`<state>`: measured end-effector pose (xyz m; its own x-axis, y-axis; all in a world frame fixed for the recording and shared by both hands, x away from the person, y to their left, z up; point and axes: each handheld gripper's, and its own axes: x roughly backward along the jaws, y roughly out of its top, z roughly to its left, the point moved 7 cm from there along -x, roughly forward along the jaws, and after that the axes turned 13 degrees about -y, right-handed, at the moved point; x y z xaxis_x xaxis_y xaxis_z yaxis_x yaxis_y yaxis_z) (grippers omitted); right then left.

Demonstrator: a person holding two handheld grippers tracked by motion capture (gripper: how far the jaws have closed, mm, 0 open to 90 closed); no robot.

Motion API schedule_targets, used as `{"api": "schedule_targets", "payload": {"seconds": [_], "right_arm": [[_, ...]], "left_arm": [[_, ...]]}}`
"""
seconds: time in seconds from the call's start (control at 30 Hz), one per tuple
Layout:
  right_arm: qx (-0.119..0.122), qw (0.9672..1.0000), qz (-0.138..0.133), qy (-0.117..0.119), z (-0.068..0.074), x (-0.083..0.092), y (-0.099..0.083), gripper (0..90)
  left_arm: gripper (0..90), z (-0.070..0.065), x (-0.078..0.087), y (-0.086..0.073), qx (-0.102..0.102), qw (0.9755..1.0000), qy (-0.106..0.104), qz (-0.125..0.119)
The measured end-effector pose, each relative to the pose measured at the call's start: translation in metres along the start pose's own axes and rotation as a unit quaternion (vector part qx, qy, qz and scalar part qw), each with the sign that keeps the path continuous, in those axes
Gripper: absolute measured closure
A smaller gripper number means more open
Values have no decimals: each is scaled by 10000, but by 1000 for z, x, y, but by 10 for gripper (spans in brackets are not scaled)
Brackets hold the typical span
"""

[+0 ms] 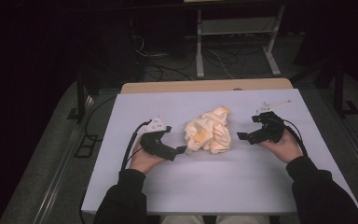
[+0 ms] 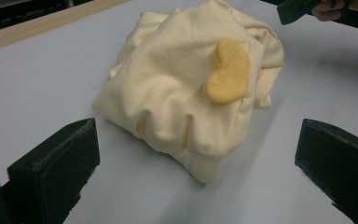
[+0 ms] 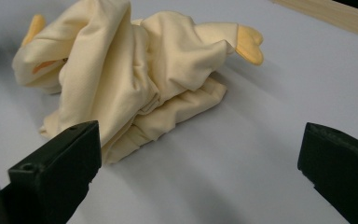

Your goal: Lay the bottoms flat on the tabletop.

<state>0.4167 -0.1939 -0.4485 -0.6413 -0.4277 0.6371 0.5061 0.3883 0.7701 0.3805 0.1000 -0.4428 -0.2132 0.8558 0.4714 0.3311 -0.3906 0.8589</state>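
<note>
Crumpled cream garment (image 1: 209, 130) between 2 open tongs, left (image 1: 181, 150) and right (image 1: 241, 136).

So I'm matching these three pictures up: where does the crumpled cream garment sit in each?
High view: cream garment mid-table, between the two tools.
Left gripper view: upper centre, beyond the open jaws.
Right gripper view: upper left, behind the left jaw.
Shared landmark: the table's wooden edge.

I see soft, matt cream cloth (image 2: 177, 102) with a felt-like orange patch (image 2: 228, 72), lying crumpled mid-frame on the smooth, matt pale surface (image 1: 242, 177).
</note>
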Motion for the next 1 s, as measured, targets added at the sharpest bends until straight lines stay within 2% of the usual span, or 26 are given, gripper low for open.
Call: {"api": "schedule_targets", "payload": {"seconds": [0.33,0.63,0.8,0.83,0.87,0.9,0.93,0.97,1.0], "right_arm": [[-118,9999,56,9,-3,-14,3,0],[-129,9997,65,175,7,-21,12,13],[-245,9982,160,524,19,-28,16,124],[-245,9982,160,524,19,-28,16,124],[-298,9966,328,688,25,-31,15,156],[-298,9966,328,688,25,-31,15,156],[-379,9945,458,858,29,-34,14,226],[-425,9934,480,953,30,-34,13,264],[-425,9934,480,953,30,-34,13,264]], "left_arm": [[0,0,-20,-2,34,9999,-144,-21],[0,2,-34,-7,125,9998,-169,25],[4,2,-43,-10,106,9998,-148,96],[4,2,-44,-10,80,9999,-100,112],[69,2,-45,-10,74,9999,-58,107],[69,2,-45,-10,82,9999,-52,106],[88,2,-47,-10,109,9999,-66,114],[96,2,-47,-10,109,9999,-66,114],[96,1,-48,-10,105,9998,-62,150]]}}
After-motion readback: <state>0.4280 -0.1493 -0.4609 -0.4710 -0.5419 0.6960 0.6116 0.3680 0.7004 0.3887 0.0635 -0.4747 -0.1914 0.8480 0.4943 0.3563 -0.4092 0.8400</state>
